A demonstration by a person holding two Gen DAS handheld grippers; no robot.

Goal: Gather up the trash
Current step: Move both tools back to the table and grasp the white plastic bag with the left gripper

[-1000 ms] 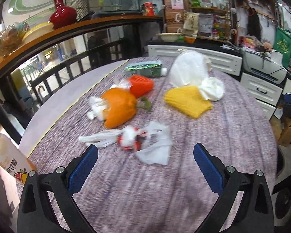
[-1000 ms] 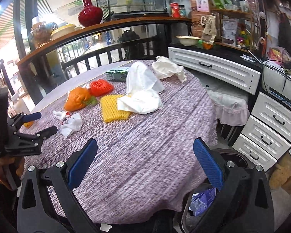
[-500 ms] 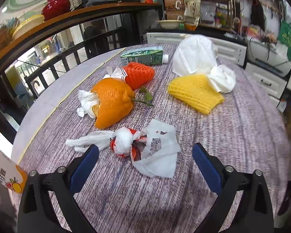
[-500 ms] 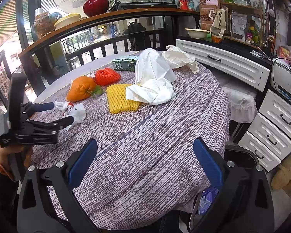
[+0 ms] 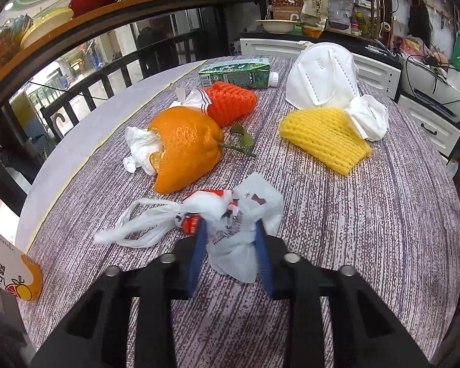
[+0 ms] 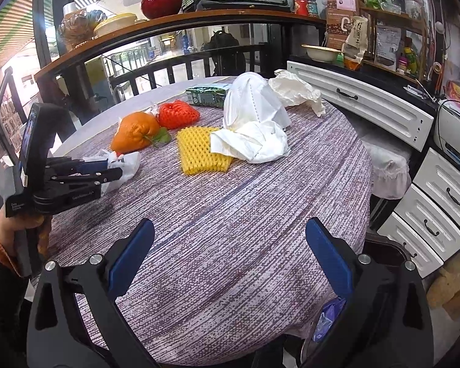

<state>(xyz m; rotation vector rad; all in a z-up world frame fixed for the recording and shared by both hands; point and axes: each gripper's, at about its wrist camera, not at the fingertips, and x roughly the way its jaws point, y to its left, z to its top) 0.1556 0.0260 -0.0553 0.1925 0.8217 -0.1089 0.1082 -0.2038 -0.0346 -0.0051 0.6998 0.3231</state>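
Note:
A white plastic bag with red print (image 5: 242, 214) lies on the round purple-cloth table (image 5: 383, 214). My left gripper (image 5: 231, 230) has its jaws closing, and the blue pads press the bag's near end from both sides; the same grip shows in the right wrist view (image 6: 107, 168). Behind the bag lie an orange peel stuffed with tissue (image 5: 184, 150), a red foam net (image 5: 230, 104), a yellow foam net (image 5: 325, 141), a white face mask (image 5: 321, 73) and a crumpled tissue (image 5: 367, 116). My right gripper (image 6: 230, 245) stands open above the table's near part, with nothing between its fingers.
A green drink carton (image 5: 236, 75) lies at the far side, with crumpled white paper (image 6: 297, 92) beside the mask. A bin with a wrapper inside (image 6: 325, 322) sits below the table's near right edge. White drawers (image 6: 438, 202) stand at right, a railing with a shelf behind.
My left gripper has moved forward and down to the plastic bag and its jaws have come together on it. My right gripper has crept forward over the table, still open.

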